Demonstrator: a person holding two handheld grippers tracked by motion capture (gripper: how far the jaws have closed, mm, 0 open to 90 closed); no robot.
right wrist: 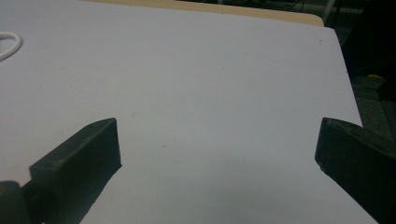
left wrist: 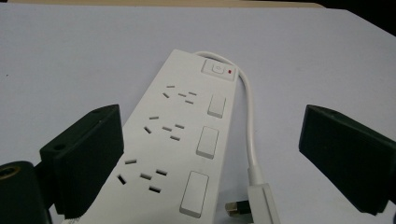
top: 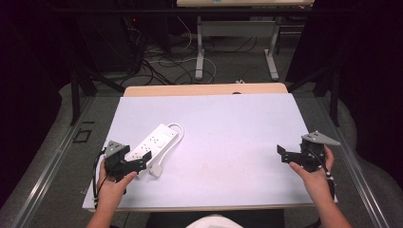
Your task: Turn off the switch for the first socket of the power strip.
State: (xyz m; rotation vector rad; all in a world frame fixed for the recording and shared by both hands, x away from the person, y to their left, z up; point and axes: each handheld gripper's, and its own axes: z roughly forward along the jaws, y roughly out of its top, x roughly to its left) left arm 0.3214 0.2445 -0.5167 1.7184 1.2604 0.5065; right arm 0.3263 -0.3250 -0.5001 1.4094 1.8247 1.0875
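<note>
Clearly the left gripper (top: pixel 135 164) is the nearer one: the white power strip (top: pixel 154 141) lies just ahead of its spread, empty jaws, at the table's (top: pixel 228 118) left side, its long axis running from about 7 o'clock up to 1 o'clock in the high view. In the left gripper view the strip's near end sits between the jaws, the plug (left wrist: pixel 254 205) beside it at 5 o'clock. The right gripper (top: pixel 285 154) hovers well apart, jaws released over bare tabletop.

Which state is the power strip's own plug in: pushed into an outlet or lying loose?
Lying loose. The plug rests on the table beside the power strip, its brass prong bare.
</note>
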